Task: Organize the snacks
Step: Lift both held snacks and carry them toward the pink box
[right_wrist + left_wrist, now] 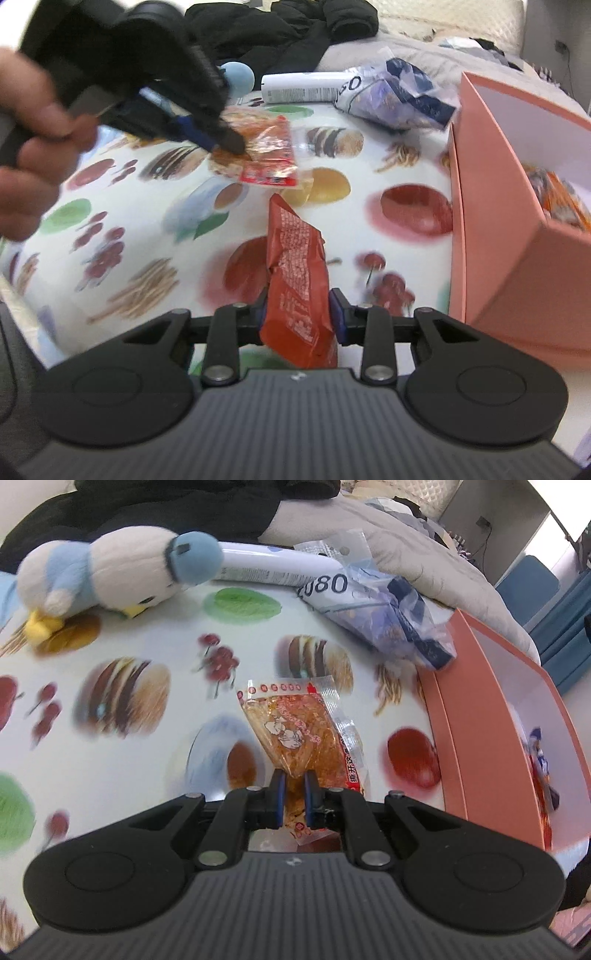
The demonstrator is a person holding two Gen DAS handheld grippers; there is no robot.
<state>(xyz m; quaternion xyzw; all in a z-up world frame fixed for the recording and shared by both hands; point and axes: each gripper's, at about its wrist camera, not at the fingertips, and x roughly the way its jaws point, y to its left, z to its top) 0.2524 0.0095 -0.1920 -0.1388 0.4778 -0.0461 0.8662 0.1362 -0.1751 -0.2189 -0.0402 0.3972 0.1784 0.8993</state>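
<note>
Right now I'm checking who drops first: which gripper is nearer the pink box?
Right. The right gripper, holding the red packet, sits just beside the pink box; the left gripper is further off across the table.

My table wears a food-print cloth; grey quilt and black clothing behind, blue cabinet far right.

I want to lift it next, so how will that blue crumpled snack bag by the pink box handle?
The blue snack bag looks crinkled and half collapsed, so probably floppy and light. Its glossy film may slip, and the contents could crush under a hard squeeze.
</note>
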